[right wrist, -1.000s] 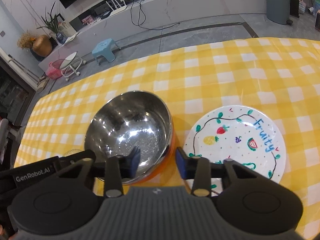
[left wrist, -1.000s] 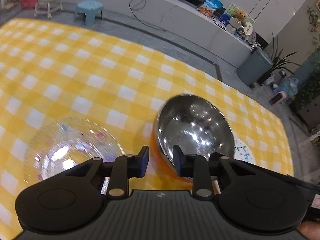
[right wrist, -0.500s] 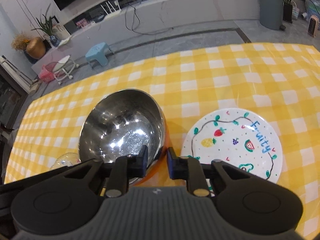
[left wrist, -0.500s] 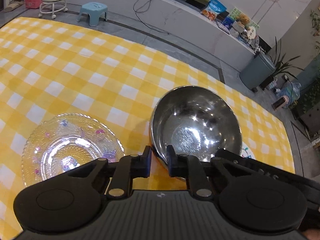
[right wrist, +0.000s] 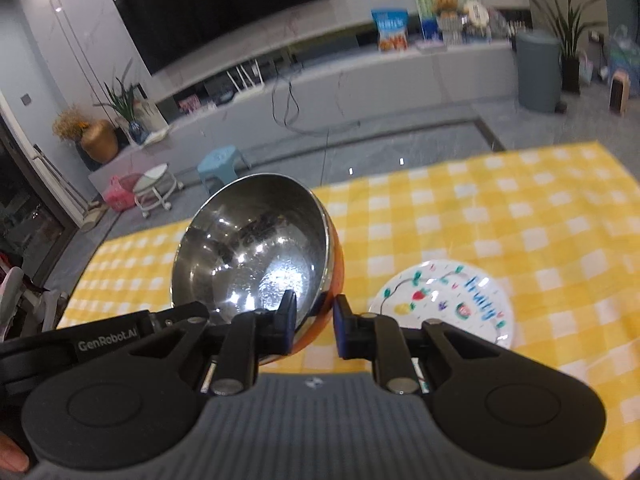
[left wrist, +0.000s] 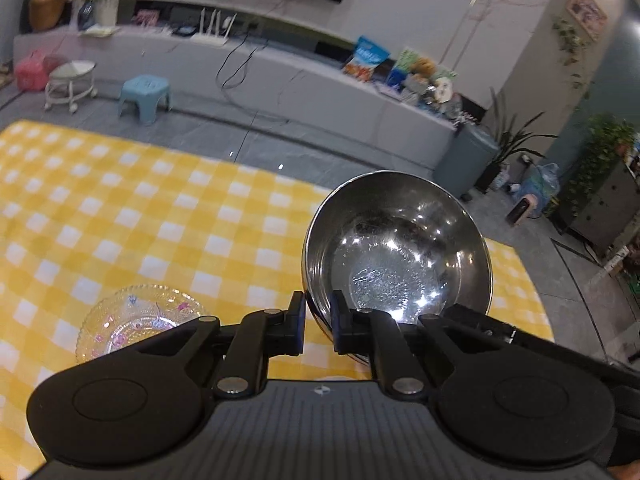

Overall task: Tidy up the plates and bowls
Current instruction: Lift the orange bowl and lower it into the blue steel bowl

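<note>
Steel bowl (left wrist: pixel 396 256), orange on the outside, occupies the centre of both wrist views, raised clear of the yellow checked tablecloth (left wrist: pixel 120 216) and tilted. The left gripper (left wrist: pixel 318 326) is clenched on the near left section of its rim, one pad inside and one outside; the right gripper (right wrist: pixel 315 326) is clenched on the near right section in the same manner. Both pairs of jaws have just been closing onto that rim. The bowl is rigid, apparently light, and its polished wall is likely slippery, so a thin-rim pinch may pivot; keep the two grips opposed and level. A clear glass plate (left wrist: pixel 140 320) lies at lower left of the left view, and a fruit-patterned plate (right wrist: pixel 448 300) at lower right of the right view; both are fragile.
</note>
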